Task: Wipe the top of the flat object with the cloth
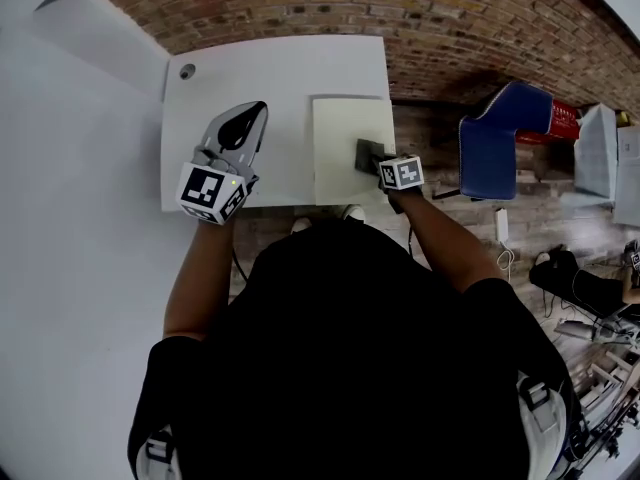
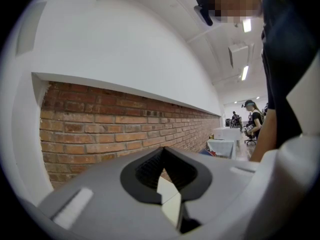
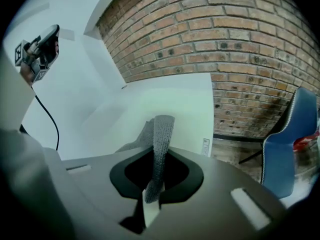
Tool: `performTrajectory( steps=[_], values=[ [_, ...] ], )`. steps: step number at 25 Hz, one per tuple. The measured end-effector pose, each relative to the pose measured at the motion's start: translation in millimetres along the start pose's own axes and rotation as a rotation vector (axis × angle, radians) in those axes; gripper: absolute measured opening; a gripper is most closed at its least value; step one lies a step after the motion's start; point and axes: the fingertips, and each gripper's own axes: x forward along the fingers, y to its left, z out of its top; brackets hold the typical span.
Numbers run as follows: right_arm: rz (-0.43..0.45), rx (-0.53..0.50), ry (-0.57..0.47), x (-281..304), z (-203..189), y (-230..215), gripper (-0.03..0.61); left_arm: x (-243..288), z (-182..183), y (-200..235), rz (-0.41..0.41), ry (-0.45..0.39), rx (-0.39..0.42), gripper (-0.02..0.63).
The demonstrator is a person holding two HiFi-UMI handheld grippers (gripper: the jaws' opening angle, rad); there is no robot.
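Observation:
A pale cream flat board lies on the right part of the white table. In the head view a dark grey cloth rests on the board's near right part, with my right gripper shut on it. In the right gripper view the cloth hangs folded between the shut jaws of the right gripper, over the board. My left gripper is held over the table's left half, away from the board. The left gripper points at a brick wall, shut and empty.
A blue chair stands right of the table, seen also as the blue chair in the right gripper view. The brick wall runs behind the table and a white wall is on the left. A cable hole marks the table's far left corner.

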Motion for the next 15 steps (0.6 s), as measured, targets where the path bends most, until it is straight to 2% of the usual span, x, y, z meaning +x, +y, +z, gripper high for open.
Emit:
performTrajectory(
  steps=[15],
  values=[
    [-0.094,0.047,-0.012,-24.1,-14.4,-51.8,0.008,22.2,-2.0,-22.3,-0.030,0.002,-0.011,0.002]
  ],
)
